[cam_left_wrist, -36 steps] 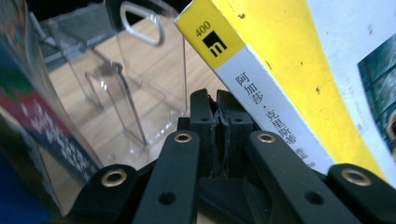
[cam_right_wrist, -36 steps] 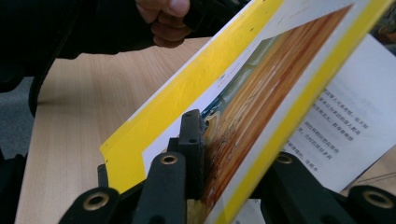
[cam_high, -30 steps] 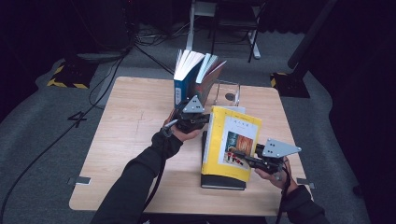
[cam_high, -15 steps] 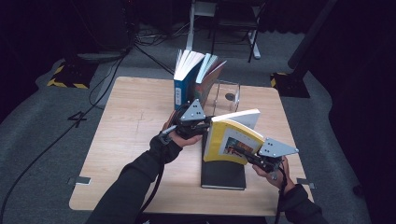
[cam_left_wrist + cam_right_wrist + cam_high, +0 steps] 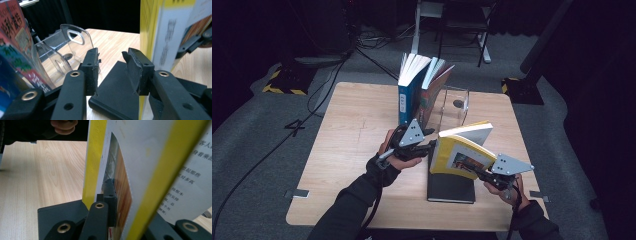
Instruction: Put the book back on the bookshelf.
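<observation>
Item: yellow book (image 5: 460, 152), raised off the black book (image 5: 451, 186), clamped in your right gripper (image 5: 480, 174). Your left gripper (image 5: 428, 145), just beside its spine, has just been opening, jaws empty. Remaining, likely: shelving it beside the standing books (image 5: 419, 85) ahead.

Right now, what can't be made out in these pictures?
- Yellow book: cover print blurred in the left gripper view.
- Right gripper: far finger hidden behind the book's cover in its own view.
- Black book: top hidden under the yellow book, high view.
</observation>
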`<state>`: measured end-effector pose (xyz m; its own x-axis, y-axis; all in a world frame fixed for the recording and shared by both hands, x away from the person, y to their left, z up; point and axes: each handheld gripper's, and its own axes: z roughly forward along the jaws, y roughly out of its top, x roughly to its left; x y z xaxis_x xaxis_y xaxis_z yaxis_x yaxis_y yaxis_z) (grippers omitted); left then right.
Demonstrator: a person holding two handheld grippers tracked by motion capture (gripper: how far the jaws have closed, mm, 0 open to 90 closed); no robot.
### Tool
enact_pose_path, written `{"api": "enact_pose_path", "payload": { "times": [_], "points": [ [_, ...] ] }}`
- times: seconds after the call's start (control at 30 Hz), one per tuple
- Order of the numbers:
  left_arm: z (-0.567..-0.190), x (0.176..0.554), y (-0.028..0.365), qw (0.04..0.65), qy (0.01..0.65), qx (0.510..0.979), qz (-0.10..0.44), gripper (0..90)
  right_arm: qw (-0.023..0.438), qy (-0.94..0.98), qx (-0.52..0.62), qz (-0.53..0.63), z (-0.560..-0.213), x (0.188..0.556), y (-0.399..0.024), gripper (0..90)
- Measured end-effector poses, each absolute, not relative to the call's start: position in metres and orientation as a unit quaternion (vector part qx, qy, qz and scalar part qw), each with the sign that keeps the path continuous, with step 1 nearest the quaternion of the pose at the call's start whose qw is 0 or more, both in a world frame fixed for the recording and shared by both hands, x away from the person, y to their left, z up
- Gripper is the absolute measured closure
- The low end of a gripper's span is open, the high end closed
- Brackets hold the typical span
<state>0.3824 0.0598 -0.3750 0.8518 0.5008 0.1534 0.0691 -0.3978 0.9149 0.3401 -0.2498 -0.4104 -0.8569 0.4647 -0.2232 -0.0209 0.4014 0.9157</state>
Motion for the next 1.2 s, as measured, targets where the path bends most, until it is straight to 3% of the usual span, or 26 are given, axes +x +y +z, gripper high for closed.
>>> {"api": "enact_pose_path", "payload": {
  "times": [0.4,0.57,0.7,0.83,1.2],
  "points": [
    [-0.417,0.366,0.074,0.464,0.194,0.840,0.202,40.6,0.235,0.808,0.129,0.525,-0.411,0.334,-0.250,86.5],
    [-0.433,0.359,0.071,0.461,0.178,0.855,0.160,28.9,0.238,0.808,0.128,0.524,-0.411,0.333,-0.250,86.4],
    [-0.444,0.354,0.057,0.464,0.155,0.861,0.136,26.0,0.238,0.809,0.126,0.523,-0.411,0.331,-0.250,86.3],
    [-0.448,0.358,0.039,0.483,0.147,0.855,0.116,26.9,0.235,0.810,0.123,0.523,-0.412,0.328,-0.251,85.7],
    [-0.442,0.366,0.022,0.542,0.148,0.821,0.104,44.3,0.242,0.808,0.122,0.523,-0.409,0.319,-0.256,77.3]
  ]
}}
